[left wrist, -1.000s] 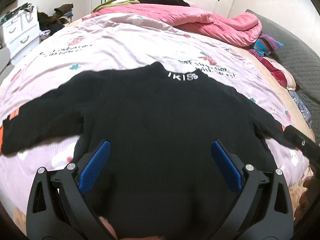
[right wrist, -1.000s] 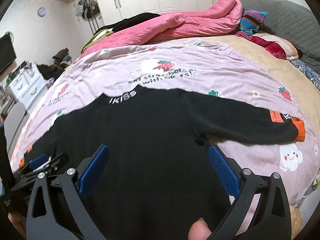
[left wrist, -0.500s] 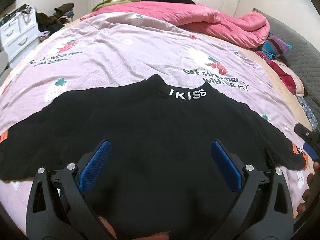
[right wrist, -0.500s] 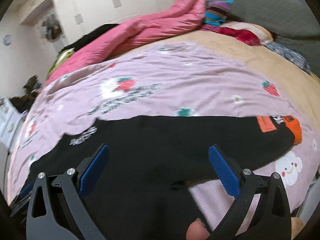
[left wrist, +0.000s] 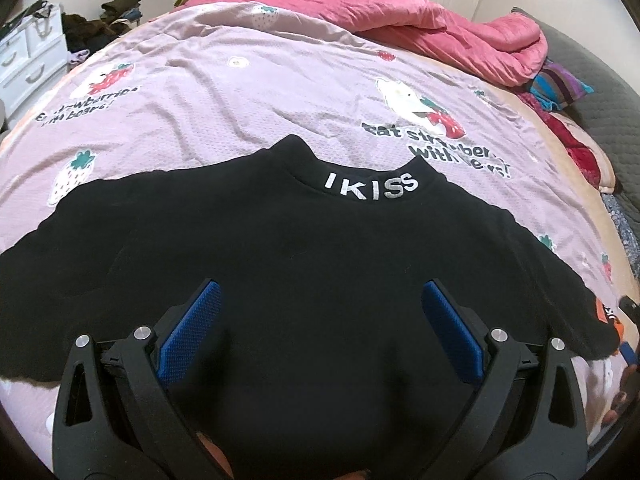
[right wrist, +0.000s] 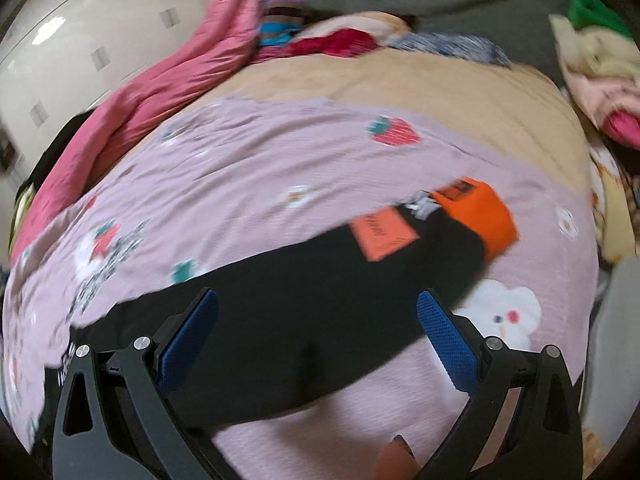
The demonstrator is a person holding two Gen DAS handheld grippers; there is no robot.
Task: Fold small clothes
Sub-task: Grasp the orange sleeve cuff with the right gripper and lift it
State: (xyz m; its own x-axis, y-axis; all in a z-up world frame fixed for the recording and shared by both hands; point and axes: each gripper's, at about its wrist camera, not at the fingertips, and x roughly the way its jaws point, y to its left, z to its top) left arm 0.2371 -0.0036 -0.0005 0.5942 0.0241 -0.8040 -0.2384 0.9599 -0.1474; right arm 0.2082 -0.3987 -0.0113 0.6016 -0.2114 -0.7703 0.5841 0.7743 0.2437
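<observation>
Left gripper [left wrist: 320, 328] hangs wide open, its ribbed blue pads empty above the black sweater [left wrist: 304, 264], which lies flat near the bed's near edge on a crinkled lilac strawberry-print sheet [left wrist: 248, 92]. Right gripper [right wrist: 318, 334], equally spread and empty, hovers over the sleeve with its orange cuff [right wrist: 480, 216], toward the bed's right edge; this view is blurred.

The left wrist view sits low over the black sweater's [left wrist: 320, 280] torso, facing its collar and the far wardrobes. The right wrist view — blurred, tilted — looks close along the right sleeve toward its orange cuff [right wrist: 480, 216]. Both share the sweater, lilac strawberry sheet [left wrist: 240, 92] and pink duvet [left wrist: 420, 28].
</observation>
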